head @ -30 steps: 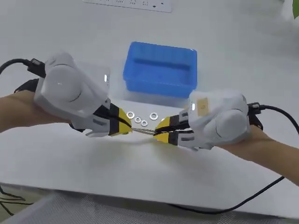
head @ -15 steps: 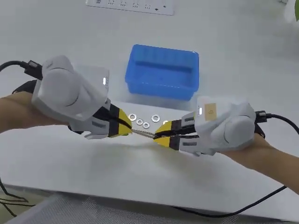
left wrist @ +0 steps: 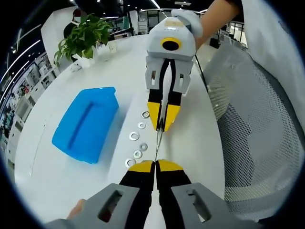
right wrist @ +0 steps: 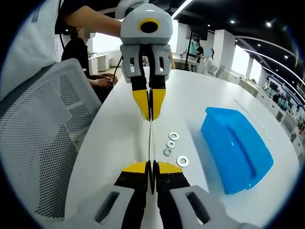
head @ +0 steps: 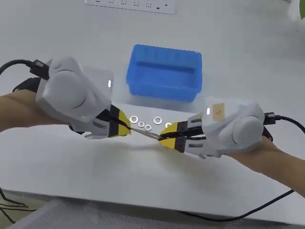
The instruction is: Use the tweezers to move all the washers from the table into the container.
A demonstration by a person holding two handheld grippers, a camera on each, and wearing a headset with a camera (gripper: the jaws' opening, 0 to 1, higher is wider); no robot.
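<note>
The left gripper (head: 125,129) and right gripper (head: 167,137) each pinched tight on one end of the thin steel tweezers (head: 145,133), seemingly to re-seat the hold. The small silver washers (head: 157,120) lay at their 12 o'clock, short of the blue plastic container (head: 164,71).

Both ends of the tweezers (head: 147,134) are buried between clamped jaws, one end in the left gripper (head: 126,128) and the other in the right gripper (head: 165,137). The thin silver stretch between them is too fine to tell its two arms apart. In the head view one washer (head: 167,125) seems partly covered by the right gripper's yellow jaw tip. The power strip (head: 138,5) is cut off by the top edge, and a black cable (head: 16,62) runs out past the left edge. In the right gripper view a seated person (right wrist: 78,50) behind the left gripper is blurred.
</note>
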